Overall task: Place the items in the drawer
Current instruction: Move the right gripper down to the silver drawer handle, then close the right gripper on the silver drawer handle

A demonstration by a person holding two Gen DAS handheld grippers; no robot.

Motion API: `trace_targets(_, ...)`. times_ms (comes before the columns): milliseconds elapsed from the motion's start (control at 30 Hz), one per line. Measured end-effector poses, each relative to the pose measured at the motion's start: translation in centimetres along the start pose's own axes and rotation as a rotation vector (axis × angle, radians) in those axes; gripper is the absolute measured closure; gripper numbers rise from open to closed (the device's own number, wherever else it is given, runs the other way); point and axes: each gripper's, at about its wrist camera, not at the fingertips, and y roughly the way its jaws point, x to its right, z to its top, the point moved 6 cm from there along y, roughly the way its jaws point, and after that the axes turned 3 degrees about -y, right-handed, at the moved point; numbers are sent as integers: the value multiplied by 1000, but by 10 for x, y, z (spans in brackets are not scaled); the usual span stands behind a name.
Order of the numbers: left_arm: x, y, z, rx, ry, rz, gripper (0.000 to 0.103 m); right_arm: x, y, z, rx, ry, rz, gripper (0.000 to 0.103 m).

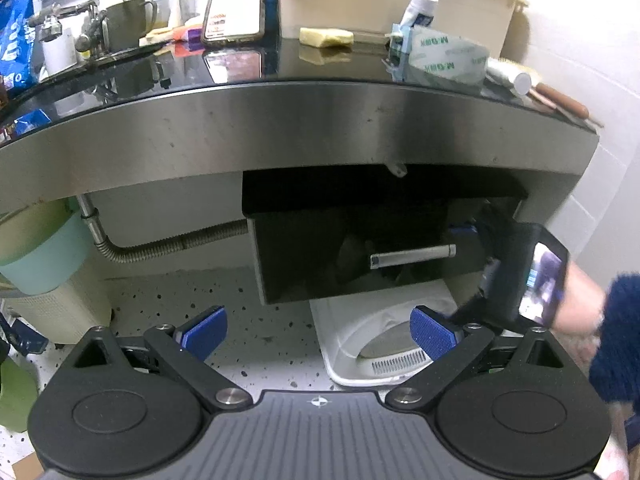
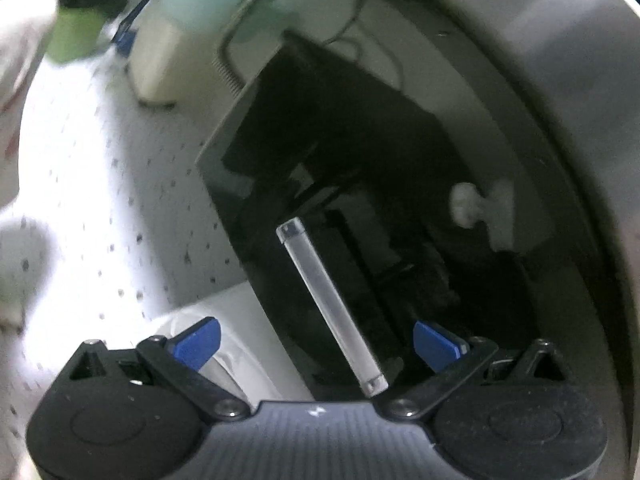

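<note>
A black glossy drawer (image 1: 352, 256) hangs under the steel-edged counter (image 1: 280, 128), with a silver bar handle (image 1: 412, 256). It looks pulled out a little. My left gripper (image 1: 318, 330) is open and empty, held back from the drawer above the floor. My right gripper (image 2: 316, 342) is open and empty, tilted, right in front of the drawer face (image 2: 320, 184); the handle (image 2: 332, 304) runs between its blue pads. The right gripper's body (image 1: 520, 276) shows at the drawer's right side in the left wrist view. On the counter lie a phone (image 1: 234, 10), a yellow sponge (image 1: 326, 36) and a tape packet (image 1: 440, 54).
A white pedal bin (image 1: 380, 344) stands on the speckled floor below the drawer. A flexible metal hose (image 1: 160, 246) and a teal cup (image 1: 44, 252) are under the counter at left. A tap (image 1: 80, 24) and green mug (image 1: 126, 20) sit on the counter's left.
</note>
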Motion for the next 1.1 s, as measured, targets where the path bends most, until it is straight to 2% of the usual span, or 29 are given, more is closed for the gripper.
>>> trace_targets(133, 2, 2, -1, -9, 20, 8, 4, -12, 22, 1, -39, -187, -4, 0)
trace_targets(433, -3, 10, -6, -57, 30, 23, 4, -24, 46, -3, -74, -308, 64, 0)
trace_targets(733, 2, 16, -12, -85, 17, -4, 4, -36, 67, -8, -109, -428, 118, 0)
trace_targets(1100, 10, 13, -13, -96, 40, 2, 4, -39, 63, -7, -117, -400, 89, 0)
